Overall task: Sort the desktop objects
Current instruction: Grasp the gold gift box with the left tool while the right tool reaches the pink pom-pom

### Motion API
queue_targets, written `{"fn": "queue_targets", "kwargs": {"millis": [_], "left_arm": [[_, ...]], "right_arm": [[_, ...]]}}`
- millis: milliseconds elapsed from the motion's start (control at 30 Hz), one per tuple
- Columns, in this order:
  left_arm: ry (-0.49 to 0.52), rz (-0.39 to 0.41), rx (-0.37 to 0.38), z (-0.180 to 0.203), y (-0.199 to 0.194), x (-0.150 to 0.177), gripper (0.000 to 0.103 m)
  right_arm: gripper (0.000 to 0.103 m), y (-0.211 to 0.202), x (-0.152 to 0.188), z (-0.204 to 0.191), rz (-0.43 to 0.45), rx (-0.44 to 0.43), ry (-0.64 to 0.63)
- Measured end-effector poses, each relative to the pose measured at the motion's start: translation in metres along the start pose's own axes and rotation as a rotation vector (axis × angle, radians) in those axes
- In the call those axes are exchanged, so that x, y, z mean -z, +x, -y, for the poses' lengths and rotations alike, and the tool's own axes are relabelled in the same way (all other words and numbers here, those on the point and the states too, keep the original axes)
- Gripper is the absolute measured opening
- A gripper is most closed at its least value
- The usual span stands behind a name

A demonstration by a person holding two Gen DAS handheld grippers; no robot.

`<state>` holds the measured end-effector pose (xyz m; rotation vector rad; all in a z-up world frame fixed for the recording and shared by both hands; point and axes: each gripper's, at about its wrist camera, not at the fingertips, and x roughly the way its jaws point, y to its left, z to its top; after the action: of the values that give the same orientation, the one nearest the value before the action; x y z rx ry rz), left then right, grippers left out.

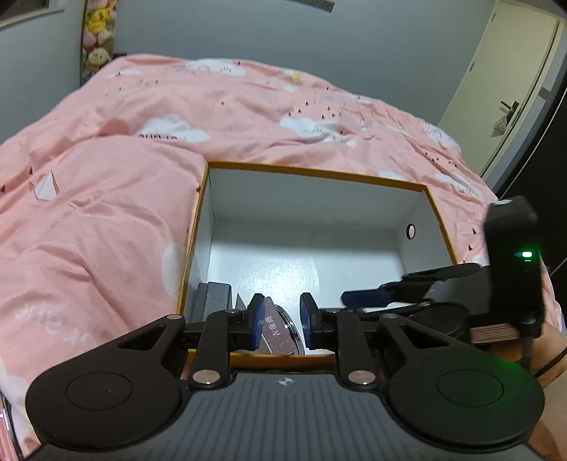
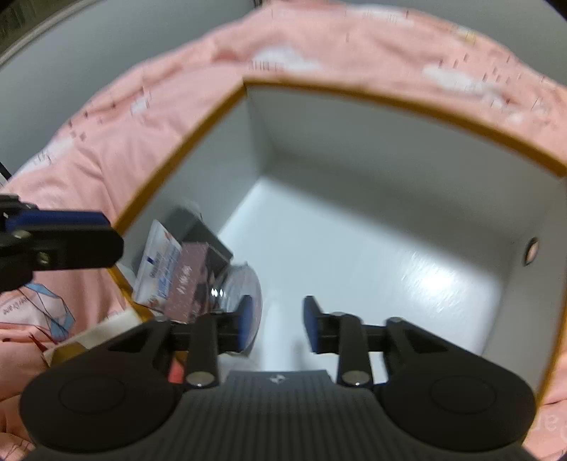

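Left tool (image 1: pixel 281 317): matte black linkage arms, blue flat pads, jaws parted a little w/ nothing pinched; the stuff seen thru the gap lies below in the box. Right tool (image 2: pixel 278 324): same build, jaws parted wider, nothing between the pads, only glossy white floor showing thru.

Box (image 1: pixel 312 172) is rectangular card, thin mustard-orange rim, smooth white inside w/ a shiny glare patch on the floor; small round hole in the wall at 3 o'clock. It sits on a bed, sunk into a soft, wrinkled pink quilt (image 1: pixel 106 212) printed w/ white clouds.

Sorted items are bunched in the box's 7–8 o'clock corner, rest of the floor bare:
- dark grey block (image 1: pixel 212 301), squared edges, against the wall
- maroon speckled card/packet (image 2: pixel 189 283), flat, leaning
- white sachet w/ blue print (image 2: pixel 156 262), thin, crinkly, leaning on the wall
- clear round lid-like disc (image 2: pixel 244 283), glassy; exact item hard to tell (blur)

From the left view, the right tool comes in at 3 o'clock over the box rim, boxy black unit w/ green LED (image 1: pixel 527 254) on top. Plush toys (image 1: pixel 99 32) at 11 o'clock by the grey wall; pale door (image 1: pixel 510 81) at 2 o'clock.
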<state>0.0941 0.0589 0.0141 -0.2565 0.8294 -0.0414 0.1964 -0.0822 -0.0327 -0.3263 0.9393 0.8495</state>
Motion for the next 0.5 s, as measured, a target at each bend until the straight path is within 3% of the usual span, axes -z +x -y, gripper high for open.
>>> {"fn": "queue_targets", "kwargs": {"millis": [133, 300, 500], "left_arm": [[0.035, 0.041, -0.019, 0.002, -0.014, 0.010, 0.023], [0.082, 0.073, -0.069, 0.000, -0.029, 0.022, 0.023], [0.042, 0.009, -0.046, -0.020, -0.039, 0.037, 0.023]], "right_arm": [[0.051, -0.024, 0.008, -0.003, 0.093, 0.006, -0.003], [0.055, -0.044, 0.016, -0.016, 0.188, 0.005, -0.005], [0.059, -0.052, 0.029, -0.039, 0.251, 0.008, -0.018]]}}
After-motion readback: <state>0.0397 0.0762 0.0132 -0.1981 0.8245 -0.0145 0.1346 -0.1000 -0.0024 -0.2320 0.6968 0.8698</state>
